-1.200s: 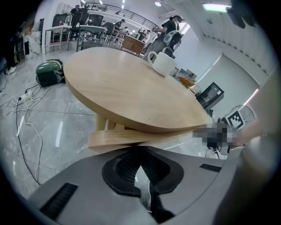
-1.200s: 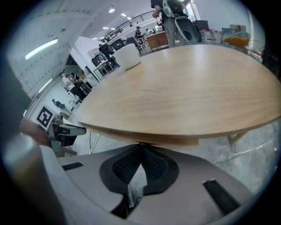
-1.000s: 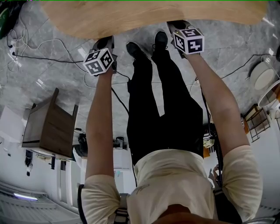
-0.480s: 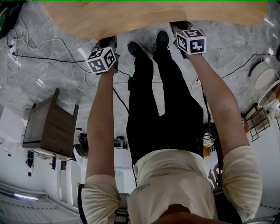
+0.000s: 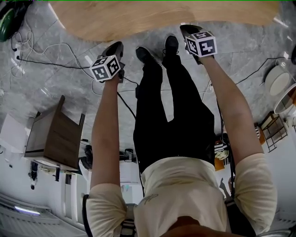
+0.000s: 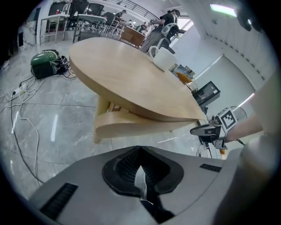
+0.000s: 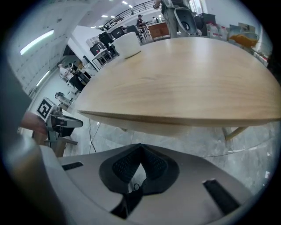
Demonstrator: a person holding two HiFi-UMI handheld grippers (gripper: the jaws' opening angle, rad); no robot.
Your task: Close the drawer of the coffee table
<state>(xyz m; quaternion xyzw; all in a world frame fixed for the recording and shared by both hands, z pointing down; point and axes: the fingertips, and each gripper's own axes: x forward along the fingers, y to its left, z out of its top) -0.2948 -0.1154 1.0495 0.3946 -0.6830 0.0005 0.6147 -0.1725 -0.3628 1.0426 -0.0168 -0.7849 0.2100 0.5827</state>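
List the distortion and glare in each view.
Head view: fisheye curves the table edge; streaky glare on the floor. Left gripper view: dark round vignette, ceiling light blown out. Right gripper view: same vignette, table evenly lit.

Tabletop (image 5: 157, 18) close ahead of L tool (image 5: 115, 46) & R tool (image 5: 188, 29), gap over floor (image 7: 197, 140) beneath, cables (image 5: 46, 46) at L

Cream short-sleeved shirt (image 5: 185, 185), black trousers (image 5: 171, 115), black shoes (image 5: 144, 53). Tools: left gripper (image 6: 140, 158) and right gripper (image 7: 140, 153), grey shells, black ribbed pads (image 6: 126, 166), each bearing a white cube (image 5: 105, 68) with black square markers.
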